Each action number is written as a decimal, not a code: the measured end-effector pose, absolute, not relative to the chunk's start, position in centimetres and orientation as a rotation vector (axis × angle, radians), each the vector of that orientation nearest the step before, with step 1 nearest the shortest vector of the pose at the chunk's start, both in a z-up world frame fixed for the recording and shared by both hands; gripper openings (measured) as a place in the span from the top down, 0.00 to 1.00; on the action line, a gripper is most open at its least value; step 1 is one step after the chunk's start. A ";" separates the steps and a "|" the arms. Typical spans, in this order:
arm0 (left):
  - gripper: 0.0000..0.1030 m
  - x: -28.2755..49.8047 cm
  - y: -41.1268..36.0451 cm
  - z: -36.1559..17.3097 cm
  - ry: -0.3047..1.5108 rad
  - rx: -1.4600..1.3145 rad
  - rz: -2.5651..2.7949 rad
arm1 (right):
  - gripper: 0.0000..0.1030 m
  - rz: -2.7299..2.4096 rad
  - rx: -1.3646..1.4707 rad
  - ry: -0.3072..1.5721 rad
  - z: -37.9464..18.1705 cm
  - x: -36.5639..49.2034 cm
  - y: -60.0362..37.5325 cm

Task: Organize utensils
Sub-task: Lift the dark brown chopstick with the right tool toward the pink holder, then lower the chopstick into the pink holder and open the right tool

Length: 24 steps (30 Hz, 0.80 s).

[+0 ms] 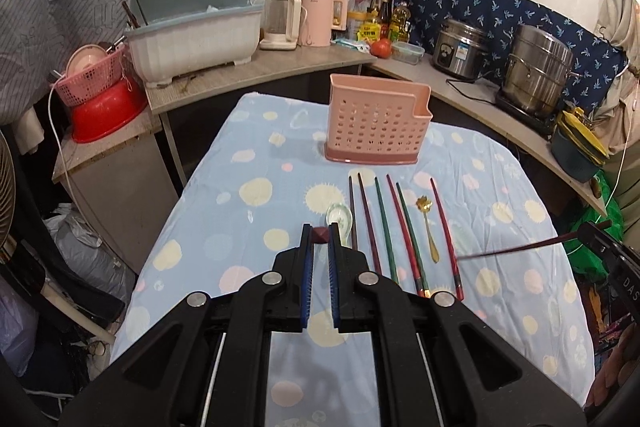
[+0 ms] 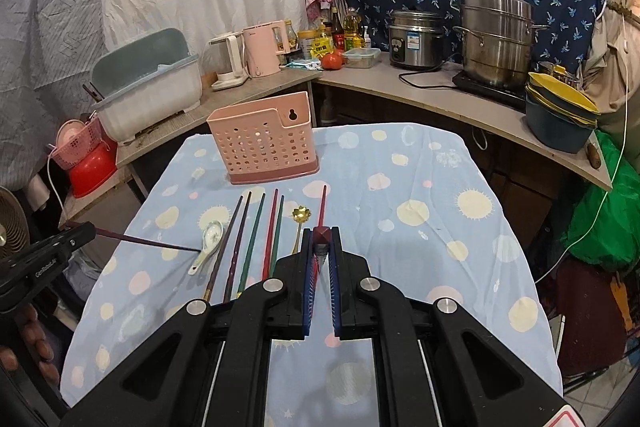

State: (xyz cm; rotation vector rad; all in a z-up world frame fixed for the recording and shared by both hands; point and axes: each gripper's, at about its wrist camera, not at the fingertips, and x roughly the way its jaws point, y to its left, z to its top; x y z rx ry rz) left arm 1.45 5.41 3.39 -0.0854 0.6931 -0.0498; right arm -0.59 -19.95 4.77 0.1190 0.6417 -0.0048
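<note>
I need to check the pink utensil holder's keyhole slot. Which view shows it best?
The right wrist view: the pink utensil holder is turned so the keyhole slot on its raised back panel shows clearly. In the left wrist view the holder shows only its perforated front and notched corner; no slot is visible.

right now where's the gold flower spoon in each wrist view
Left wrist view: the gold spoon lies right of centre on the blue cloth, between the red and green chopsticks and the lone red one at the right end of the row.
Right wrist view: it lies just left of centre, partly hidden behind the right gripper.
Shared landmark: the pink utensil holder, standing beyond the row in both.
</note>
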 end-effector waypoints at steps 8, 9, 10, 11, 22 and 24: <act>0.94 2.6 5.2 5.9 0.655 -0.080 -0.056 | 0.93 0.015 0.119 0.604 7.4 0.4 -20.4; 0.94 2.7 5.1 6.1 0.650 -0.077 -0.058 | 0.93 0.018 0.116 0.599 7.9 0.7 -20.4; 0.94 3.0 5.0 6.5 0.645 -0.075 -0.059 | 0.93 0.020 0.114 0.594 8.2 0.9 -20.4; 0.94 3.3 4.9 6.8 0.639 -0.071 -0.061 | 0.93 0.024 0.114 0.590 8.6 1.3 -20.4; 0.94 8.4 5.1 11.4 0.580 -0.078 -0.072 | 0.93 0.083 0.142 0.575 12.1 7.3 -20.3; 0.94 9.8 5.0 12.6 0.562 -0.078 -0.073 | 0.93 0.090 0.147 0.567 13.0 8.9 -20.4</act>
